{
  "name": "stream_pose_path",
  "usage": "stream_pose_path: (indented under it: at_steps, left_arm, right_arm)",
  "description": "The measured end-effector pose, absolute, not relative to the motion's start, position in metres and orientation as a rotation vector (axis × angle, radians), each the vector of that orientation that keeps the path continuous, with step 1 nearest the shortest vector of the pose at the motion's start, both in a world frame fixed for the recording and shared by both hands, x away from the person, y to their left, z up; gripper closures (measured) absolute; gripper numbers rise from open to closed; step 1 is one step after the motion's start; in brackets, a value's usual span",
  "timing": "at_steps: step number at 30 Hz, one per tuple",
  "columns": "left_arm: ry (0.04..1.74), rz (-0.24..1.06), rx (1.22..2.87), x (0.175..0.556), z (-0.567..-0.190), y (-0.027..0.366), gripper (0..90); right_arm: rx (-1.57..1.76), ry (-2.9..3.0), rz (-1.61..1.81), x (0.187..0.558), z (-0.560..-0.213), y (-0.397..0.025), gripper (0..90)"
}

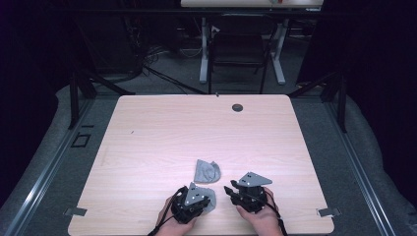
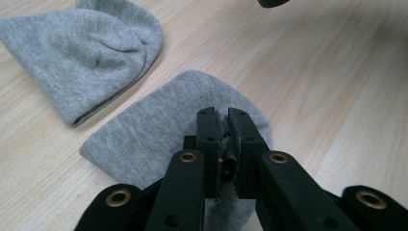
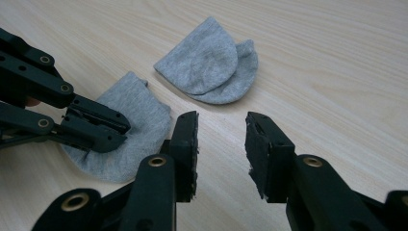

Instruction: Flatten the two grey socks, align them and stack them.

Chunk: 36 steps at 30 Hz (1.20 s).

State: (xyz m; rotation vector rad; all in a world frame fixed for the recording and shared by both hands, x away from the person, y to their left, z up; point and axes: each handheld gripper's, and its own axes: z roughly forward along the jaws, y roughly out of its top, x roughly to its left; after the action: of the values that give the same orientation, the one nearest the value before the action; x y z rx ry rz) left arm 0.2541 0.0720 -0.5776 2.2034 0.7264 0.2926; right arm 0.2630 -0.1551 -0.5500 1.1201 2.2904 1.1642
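Two hands come in from the near edge of the wooden counter (image 1: 147, 142), each holding a black claw low over the wood, close to the near side. The left claw (image 2: 223, 115) sits at the left in the high view, its grey three-cornered plate facing up and its jaws pointing away from the person and a little toward the middle. Its jaws are pressed together on a pinch of a grey sock (image 2: 159, 134) that lies flat on the counter, with cloth bunched in the narrow gap between them; the rest of that sock spreads out under and to the left of the jaws in the left gripper view. The left hand (image 1: 169, 223) grips the tool from behind, with a cable trailing off the near edge. The right claw (image 3: 221, 130) rests just beside the left one, angled toward the left and forward, so that its camera looks across at the left tool and the pinched sock. Its jaws stand well apart with bare wood between them, touching nothing. The right hand (image 1: 260, 221) wraps the back of it. A second grey sock (image 1: 207, 170), folded into a rounded shape, lies on the counter just beyond both claws, near the held sock but apart from it.
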Motion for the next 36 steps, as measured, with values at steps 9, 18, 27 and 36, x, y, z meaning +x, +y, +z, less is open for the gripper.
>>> stream_pose_path:
  at_steps: [9,18,27,36]
  left_arm:
    - [0.723,0.286,2.166,0.253,-0.569,0.077,86.0]
    - [0.721,0.302,2.109,0.251,-0.556,0.086,86.2]
    - [0.703,0.31,2.09,0.252,-0.552,0.089,86.6]
    - [0.695,0.309,2.086,0.251,-0.55,0.089,86.6]
  right_arm:
    - [1.118,2.291,1.162,0.263,-0.551,-0.155,64.7]
    - [1.098,2.333,1.179,0.262,-0.551,-0.151,73.9]
    - [1.07,2.451,1.199,0.262,-0.559,-0.132,89.2]
    - [1.037,2.51,1.153,0.263,-0.569,-0.118,89.5]
